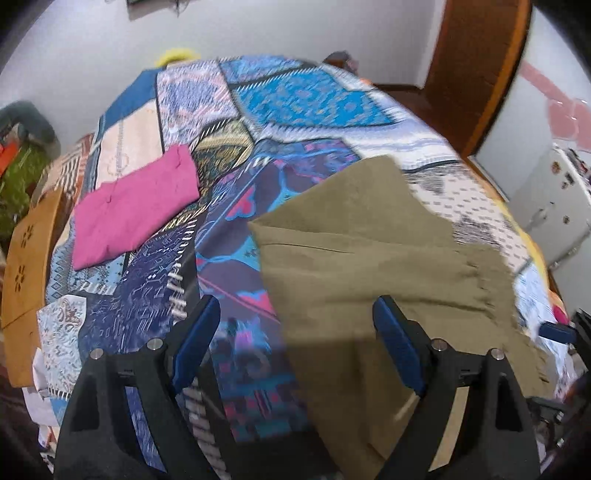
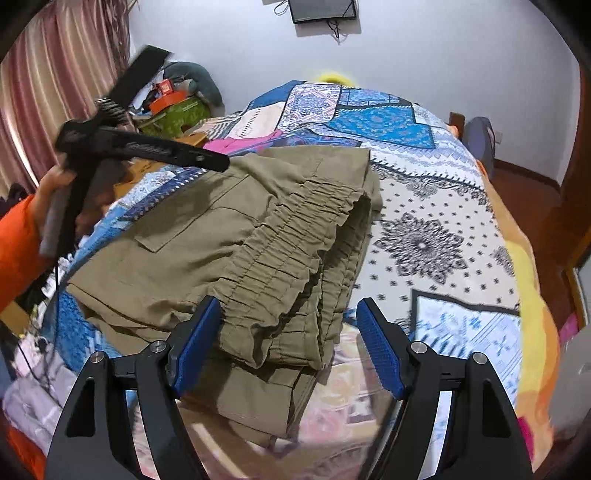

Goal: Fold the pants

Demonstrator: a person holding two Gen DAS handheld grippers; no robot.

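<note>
Soft, even indoor light fills both views, bright on the white wall and without hard glare. In the left wrist view motion blur smears the patchwork-patterned bedspread (image 1: pixel 295 96), worst toward its far edge, and a dim shadow falls across the near part of the folded olive-green cotton pants (image 1: pixel 369 266). The right wrist view is sharper on the pants' gathered waistband (image 2: pixel 288 236). Fisheye distortion bows both pictures, with black vignetted corners

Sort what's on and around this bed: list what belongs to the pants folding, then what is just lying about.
Part of the job:
- olive pants, already folded over on the patchwork bedspread
- left gripper, open
- right gripper, open

Just lying about:
- folded pink garment
- clutter pile beside the bed
- wall screen
- white fridge
</note>
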